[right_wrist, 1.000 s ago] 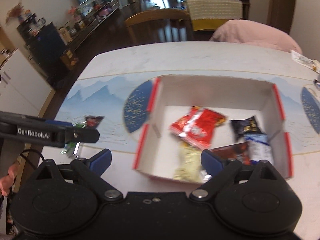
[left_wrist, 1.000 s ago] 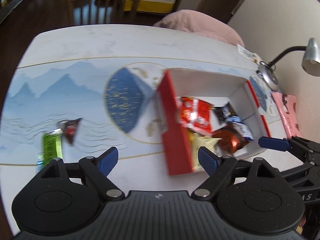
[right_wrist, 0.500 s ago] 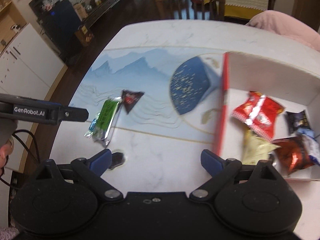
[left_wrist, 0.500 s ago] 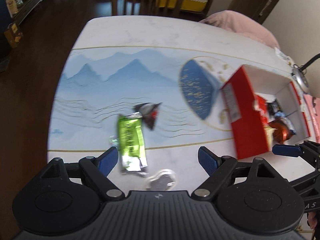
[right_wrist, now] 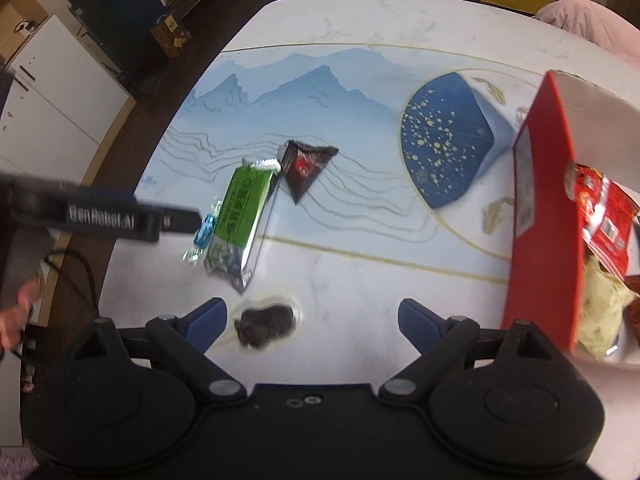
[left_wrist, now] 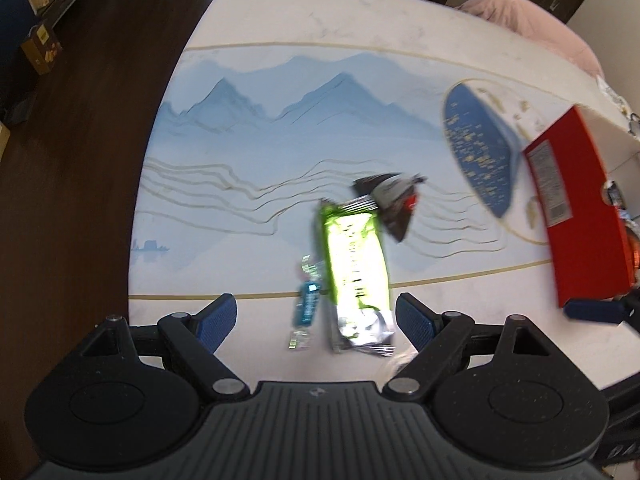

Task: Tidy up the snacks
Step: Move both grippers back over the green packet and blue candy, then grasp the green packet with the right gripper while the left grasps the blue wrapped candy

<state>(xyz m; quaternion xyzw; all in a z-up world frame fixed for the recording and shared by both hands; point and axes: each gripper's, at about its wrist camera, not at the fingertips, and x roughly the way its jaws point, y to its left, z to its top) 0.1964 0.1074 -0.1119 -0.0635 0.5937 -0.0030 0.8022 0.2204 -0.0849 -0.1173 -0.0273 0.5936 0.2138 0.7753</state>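
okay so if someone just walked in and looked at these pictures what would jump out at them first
The bright green snack bar grabs the eye first, lying on the mountain-print table straight ahead of the open left gripper, with a dark triangular packet touching its far end and a small blue candy beside it. Next comes the red box at the right, already holding several snacks. A clear-wrapped dark snack sits just before the open right gripper.

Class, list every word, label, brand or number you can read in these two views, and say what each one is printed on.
"GenRobot.AI": white letters on the side of the left tongs, seen in the right wrist view.
Green snack packet: characters too blurred to read.
White label on the red box: print too small.
Black triangular packet, small blue packet, red packet: unreadable.
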